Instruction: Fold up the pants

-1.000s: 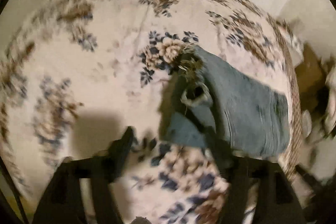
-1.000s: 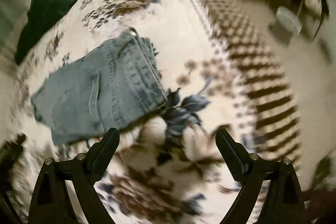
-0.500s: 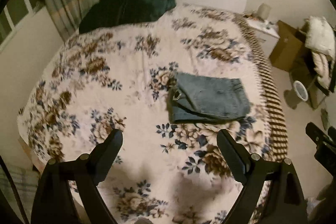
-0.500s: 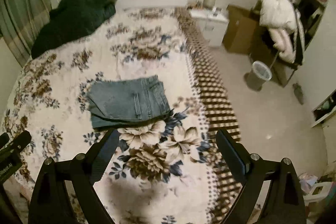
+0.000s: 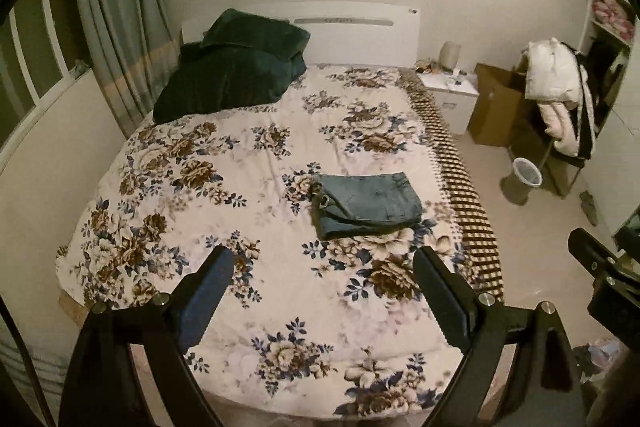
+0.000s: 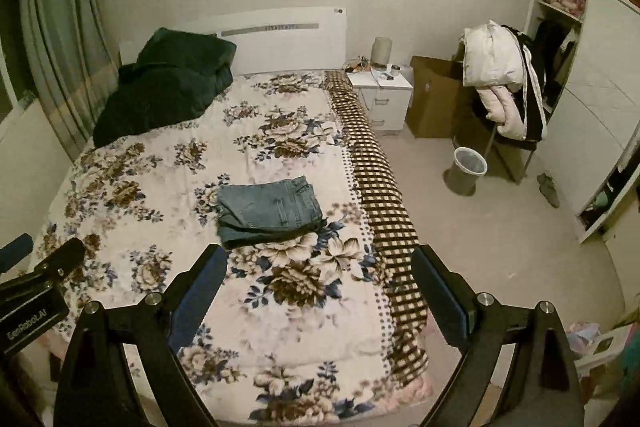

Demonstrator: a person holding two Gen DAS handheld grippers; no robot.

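The blue denim pants [image 5: 366,205] lie folded in a compact rectangle on the floral bedspread [image 5: 248,163], near the bed's right edge; they also show in the right wrist view [image 6: 270,211]. My left gripper [image 5: 323,263] is open and empty, held high and well back from the bed. My right gripper [image 6: 318,261] is open and empty too, at a similar height. Each gripper's body shows at the edge of the other's view.
A dark green blanket [image 5: 232,71] is heaped by the white headboard. Right of the bed stand a nightstand [image 6: 380,95], a cardboard box [image 6: 432,99], a waste bin [image 6: 466,171] and a chair draped with coats [image 6: 500,75]. Curtains hang at the left.
Both grippers have pulled far up and back from the pants. The left gripper, close over the pants a second ago, now stands open and clear of them.
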